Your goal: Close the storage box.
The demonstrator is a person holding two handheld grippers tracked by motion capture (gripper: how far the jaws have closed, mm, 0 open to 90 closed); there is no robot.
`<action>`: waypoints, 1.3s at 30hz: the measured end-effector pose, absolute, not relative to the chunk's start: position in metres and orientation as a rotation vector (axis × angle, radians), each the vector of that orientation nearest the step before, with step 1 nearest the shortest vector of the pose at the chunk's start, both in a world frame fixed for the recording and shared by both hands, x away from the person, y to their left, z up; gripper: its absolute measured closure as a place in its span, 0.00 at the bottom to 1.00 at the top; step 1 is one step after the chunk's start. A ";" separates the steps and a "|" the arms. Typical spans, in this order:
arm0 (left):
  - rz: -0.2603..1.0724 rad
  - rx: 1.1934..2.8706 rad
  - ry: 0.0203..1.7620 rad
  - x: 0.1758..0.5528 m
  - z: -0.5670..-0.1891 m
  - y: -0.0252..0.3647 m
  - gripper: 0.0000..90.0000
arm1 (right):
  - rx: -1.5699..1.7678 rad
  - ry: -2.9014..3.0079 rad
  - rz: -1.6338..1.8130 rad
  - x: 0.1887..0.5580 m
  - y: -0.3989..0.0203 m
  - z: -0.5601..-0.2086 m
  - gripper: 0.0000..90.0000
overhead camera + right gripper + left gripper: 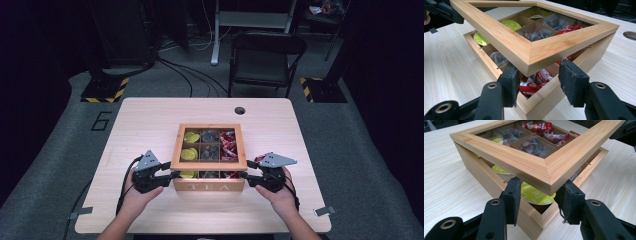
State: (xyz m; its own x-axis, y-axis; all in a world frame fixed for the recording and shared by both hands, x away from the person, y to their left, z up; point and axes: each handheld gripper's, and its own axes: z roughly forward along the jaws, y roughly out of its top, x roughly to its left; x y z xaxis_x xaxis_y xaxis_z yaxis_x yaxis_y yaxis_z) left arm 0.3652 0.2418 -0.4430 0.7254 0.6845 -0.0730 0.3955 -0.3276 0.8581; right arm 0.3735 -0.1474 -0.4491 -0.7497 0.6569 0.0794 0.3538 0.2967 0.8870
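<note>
- Bamboo tea box [208,187] sits near the middle of the light wooden table [150,120], its front wall lettered "TEA" facing the person.
- Lid [175,145]: a bamboo frame around a clear window, lifted at the front edge and tilted, so a gap shows between it and the box walls in both gripper views.
- Left gripper [172,174]: positioned at the front left corner of the lid. In the left gripper view the two black pads [514,195] stand either side of the lid corner [549,178], under its lower edge. Whether the pads press the wood cannot be told.
- Right gripper [244,174]: positioned at the front right corner. In the right gripper view its pads [571,77] flank the lid corner [531,58] from below in the same way; contact cannot be told.
- Jaw setting, both grippers: partly spread, neither wide nor fully narrow.
- Contents: yellow-green capsules [189,152] in the left column, dark transparent sachets [210,150] in the middle column, red packets [229,145] in the right column.
- Behind the table: a dark folding chair [265,55] on the grey floor.
</note>
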 end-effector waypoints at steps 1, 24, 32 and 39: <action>0.375 1.960 0.828 0.365 -0.444 0.242 0.62 | 0.917 2.273 1.432 0.373 -0.147 -0.449 0.57; 0.333 1.979 0.860 0.357 -0.459 0.241 0.62 | 0.951 2.320 1.407 0.362 -0.149 -0.462 0.56; 0.326 1.992 0.861 0.355 -0.460 0.241 0.62 | 0.935 2.331 1.384 0.362 -0.150 -0.464 0.56; 0.322 2.010 0.851 0.355 -0.461 0.242 0.62 | 0.950 2.342 1.379 0.362 -0.150 -0.465 0.56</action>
State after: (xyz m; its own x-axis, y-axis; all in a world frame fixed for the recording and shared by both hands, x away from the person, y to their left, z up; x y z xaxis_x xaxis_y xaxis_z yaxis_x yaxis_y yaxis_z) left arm 0.3553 0.2420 -0.4609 0.7288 0.6776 -0.0986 0.4427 -0.3564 0.8228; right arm 0.3622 -0.1501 -0.4648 -0.7518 0.6519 0.0996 0.4035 0.3353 0.8513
